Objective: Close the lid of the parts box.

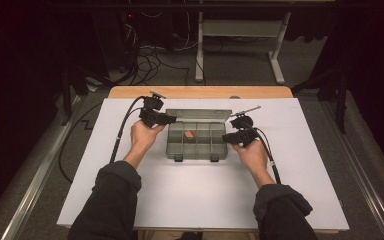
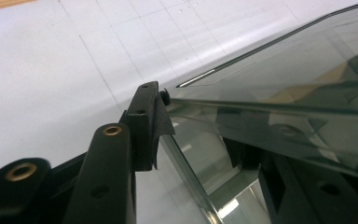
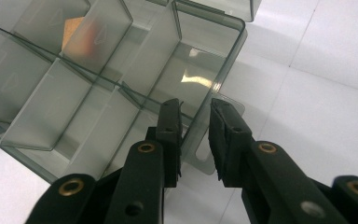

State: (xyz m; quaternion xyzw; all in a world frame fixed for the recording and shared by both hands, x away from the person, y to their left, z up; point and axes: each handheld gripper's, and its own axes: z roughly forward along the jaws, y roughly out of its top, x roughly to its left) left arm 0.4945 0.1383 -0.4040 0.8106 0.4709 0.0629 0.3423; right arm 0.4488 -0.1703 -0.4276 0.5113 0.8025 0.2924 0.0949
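Note:
A clear grey compartment box (image 1: 172, 148) sits on the white table (image 1: 205, 195), its lid (image 1: 198, 114) swung back on the far side. One small orange piece (image 1: 189, 135) lies in a middle compartment, also seen through the dividers (image 3: 74, 29). My left gripper (image 1: 172, 119) is at the lid's left end. The lid (image 2: 284, 70) passes between its jaws, one pad (image 2: 161, 119) at the lid's corner and the other jaw seen through the plastic, well apart. My right gripper (image 3: 196, 106) straddles the box's right wall (image 3: 216, 58) near a latch tab, with gaps showing.
A wooden strip (image 1: 200, 92) runs along the table's far edge. Beyond it stand a white desk frame (image 1: 276, 55) and tangled cables (image 1: 145, 60) on the floor. Bare white table surface lies in front of the box and to both sides.

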